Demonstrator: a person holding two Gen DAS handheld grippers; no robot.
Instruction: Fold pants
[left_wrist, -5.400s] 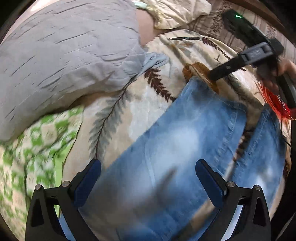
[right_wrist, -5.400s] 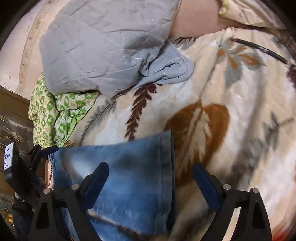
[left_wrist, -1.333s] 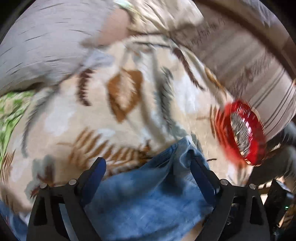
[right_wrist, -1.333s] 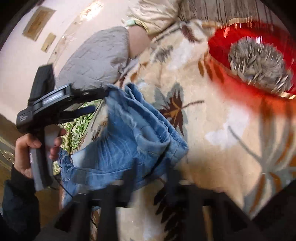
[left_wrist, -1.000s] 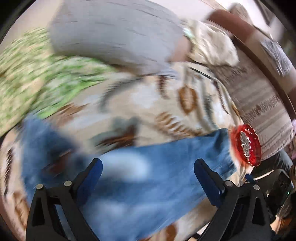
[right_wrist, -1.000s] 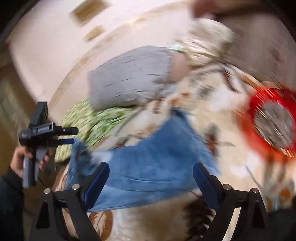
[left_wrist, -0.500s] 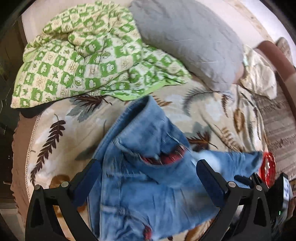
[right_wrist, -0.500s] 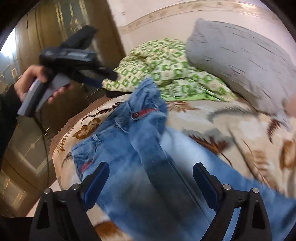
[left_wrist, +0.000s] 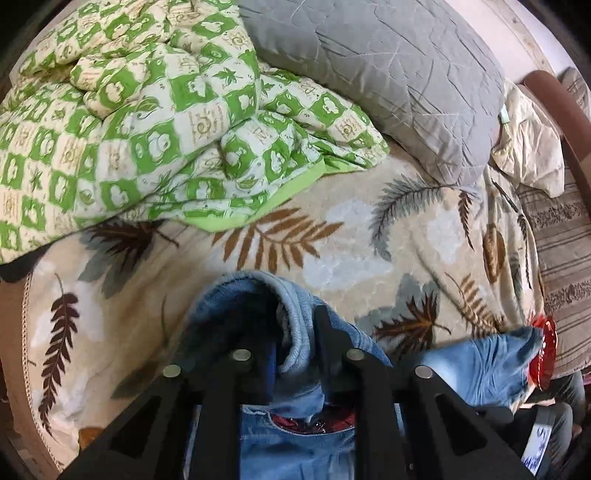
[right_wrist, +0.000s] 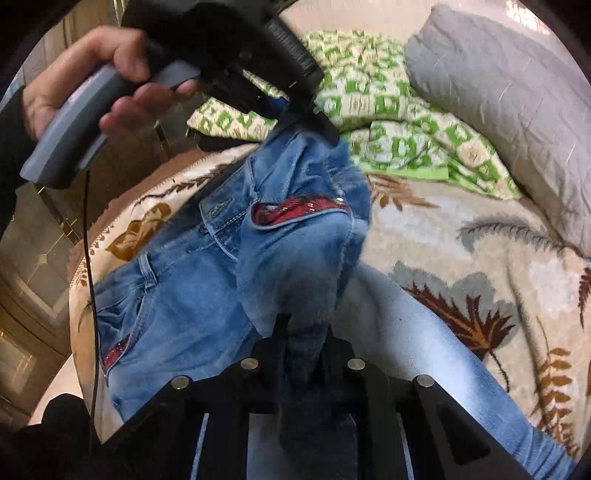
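Half a second ago both jaws gaped; now our left gripper (left_wrist: 295, 332) and right gripper (right_wrist: 301, 341) pinch the jeans (right_wrist: 192, 266), lifting one leg mid-bed for folding.

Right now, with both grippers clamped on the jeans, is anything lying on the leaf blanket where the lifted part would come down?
Nothing visible. The left gripper and right gripper hold the jeans; the leaf blanket beside them looks bare. The green quilt and grey pillow sit further back.
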